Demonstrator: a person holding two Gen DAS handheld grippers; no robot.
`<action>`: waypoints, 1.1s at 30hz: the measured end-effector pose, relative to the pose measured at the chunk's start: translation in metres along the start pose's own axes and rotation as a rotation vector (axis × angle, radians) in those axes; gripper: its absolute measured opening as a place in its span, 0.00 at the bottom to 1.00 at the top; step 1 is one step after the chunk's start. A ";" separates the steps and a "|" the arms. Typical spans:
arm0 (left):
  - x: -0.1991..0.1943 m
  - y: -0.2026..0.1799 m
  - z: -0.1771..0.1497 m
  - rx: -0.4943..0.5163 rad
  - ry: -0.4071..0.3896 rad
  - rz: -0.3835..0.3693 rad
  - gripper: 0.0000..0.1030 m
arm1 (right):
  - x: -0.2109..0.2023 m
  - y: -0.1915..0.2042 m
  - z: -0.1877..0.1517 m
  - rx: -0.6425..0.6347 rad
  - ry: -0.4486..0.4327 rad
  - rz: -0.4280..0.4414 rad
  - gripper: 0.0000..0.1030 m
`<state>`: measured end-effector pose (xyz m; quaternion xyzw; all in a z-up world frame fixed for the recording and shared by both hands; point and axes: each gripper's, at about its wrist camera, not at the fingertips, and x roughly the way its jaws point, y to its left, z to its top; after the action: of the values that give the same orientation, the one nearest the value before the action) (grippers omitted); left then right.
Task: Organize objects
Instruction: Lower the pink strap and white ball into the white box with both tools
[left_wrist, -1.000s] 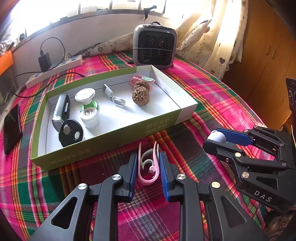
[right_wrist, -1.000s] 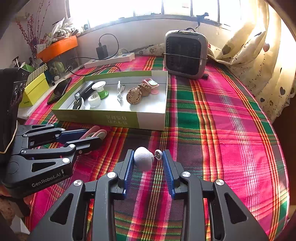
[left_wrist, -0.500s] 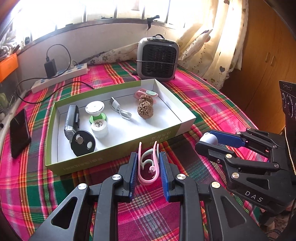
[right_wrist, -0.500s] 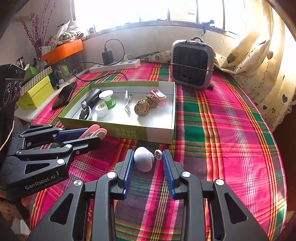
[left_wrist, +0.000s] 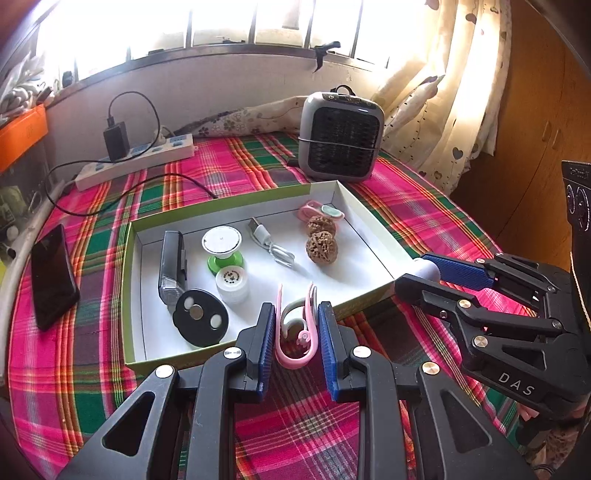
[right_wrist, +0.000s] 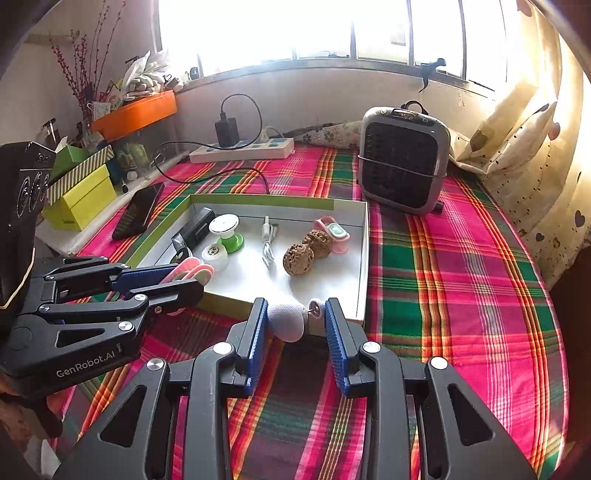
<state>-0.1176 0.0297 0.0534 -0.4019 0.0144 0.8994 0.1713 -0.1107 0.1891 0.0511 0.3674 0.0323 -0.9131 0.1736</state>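
Plaid desk carries the tray. Left gripper pinches a pink clip, right gripper a white knob — both at the near rim; clear it, then lower gently before releasing.

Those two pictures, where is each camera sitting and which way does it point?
Left wrist: sits on the left gripper, looking along its fingers at the box; it grips a pink clip, right gripper at right.
Right wrist: sits on the right gripper, facing the box's corner; it grips a white knob, left gripper at left.
Shared: box, heater, power strip.
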 end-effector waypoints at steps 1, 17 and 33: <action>0.001 0.001 0.001 -0.003 0.001 0.004 0.21 | 0.002 -0.001 0.002 0.001 0.000 0.003 0.31; 0.029 0.020 0.016 -0.055 0.025 0.010 0.21 | 0.037 -0.016 0.022 -0.007 0.037 -0.024 0.31; 0.052 0.026 0.026 -0.047 0.042 0.029 0.21 | 0.068 -0.022 0.031 -0.046 0.091 -0.058 0.31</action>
<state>-0.1768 0.0255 0.0302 -0.4243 0.0028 0.8932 0.1486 -0.1837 0.1837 0.0260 0.4034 0.0717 -0.8991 0.1539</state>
